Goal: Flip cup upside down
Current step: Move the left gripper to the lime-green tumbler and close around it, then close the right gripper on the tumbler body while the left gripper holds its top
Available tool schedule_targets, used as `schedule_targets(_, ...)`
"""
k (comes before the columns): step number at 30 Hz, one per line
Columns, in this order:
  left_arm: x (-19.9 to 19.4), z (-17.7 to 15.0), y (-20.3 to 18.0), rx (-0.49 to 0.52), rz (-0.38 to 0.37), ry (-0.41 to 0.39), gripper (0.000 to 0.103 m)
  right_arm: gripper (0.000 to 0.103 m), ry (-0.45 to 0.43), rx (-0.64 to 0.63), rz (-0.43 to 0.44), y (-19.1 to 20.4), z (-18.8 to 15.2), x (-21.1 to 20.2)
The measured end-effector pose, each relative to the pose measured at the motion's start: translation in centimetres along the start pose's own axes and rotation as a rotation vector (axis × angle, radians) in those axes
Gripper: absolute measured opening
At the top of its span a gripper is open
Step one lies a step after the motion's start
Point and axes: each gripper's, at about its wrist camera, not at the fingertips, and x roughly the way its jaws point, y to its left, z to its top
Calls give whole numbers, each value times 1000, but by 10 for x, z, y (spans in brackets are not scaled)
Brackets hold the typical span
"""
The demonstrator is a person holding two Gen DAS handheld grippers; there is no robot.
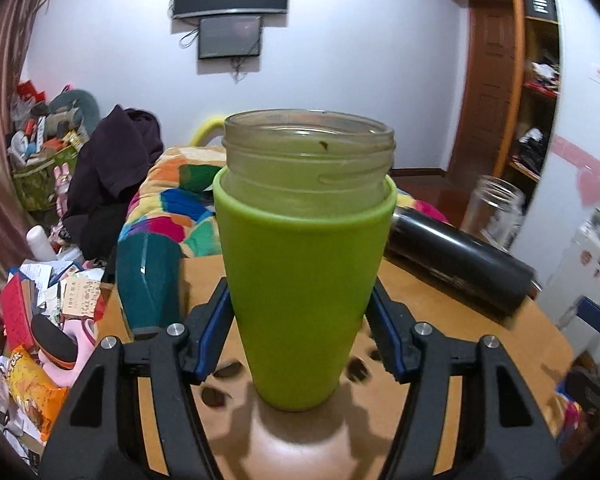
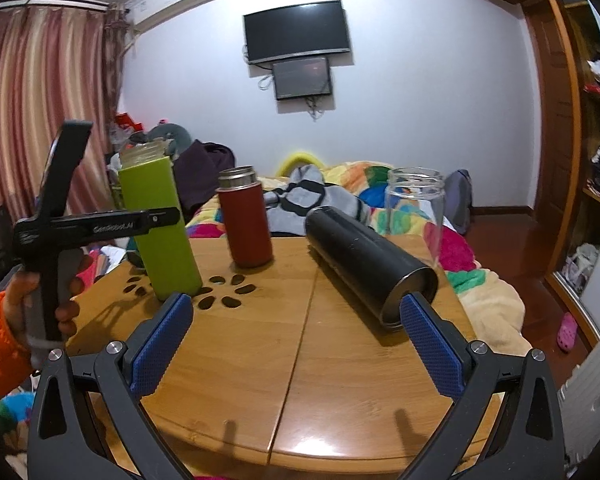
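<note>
The cup (image 1: 300,264) is a glass jar in a green sleeve, standing upright with its mouth up on the round wooden table (image 1: 480,344). My left gripper (image 1: 300,320) is shut on its lower body, one blue pad on each side. In the right wrist view the green cup (image 2: 160,232) stands at the table's left with the left gripper (image 2: 100,224) around it, held by a hand in an orange sleeve. My right gripper (image 2: 296,348) is open and empty above the table's front.
A black flask (image 2: 372,264) lies on its side at the table's right. A red flask (image 2: 246,220) stands upright at the back. A clear glass jar (image 2: 416,200) stands at the back right. A bed with a colourful blanket (image 2: 380,184) lies behind the table (image 2: 300,380).
</note>
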Motion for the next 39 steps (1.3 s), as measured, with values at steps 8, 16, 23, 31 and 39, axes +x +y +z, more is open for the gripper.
schedule_targets(8, -43, -25, -45, 53, -130, -15, 64, 103, 2, -64, 77, 11, -19, -6)
schedule_targets(16, -49, -26, -55, 73, -167, 8, 64, 103, 23, -107, 137, 30, -27, 9)
schedule_targets(23, -73, -23, -53, 81, -197, -50, 64, 103, 49, -186, 220, 62, -27, 32)
schedule_targets(31, -79, -5, -38, 38, -257, -59, 64, 84, 78, -205, 264, 79, -26, 63)
schedule_targets(39, -78, 1, -33, 8, -297, -82, 64, 63, 107, -207, 268, 85, -33, 75)
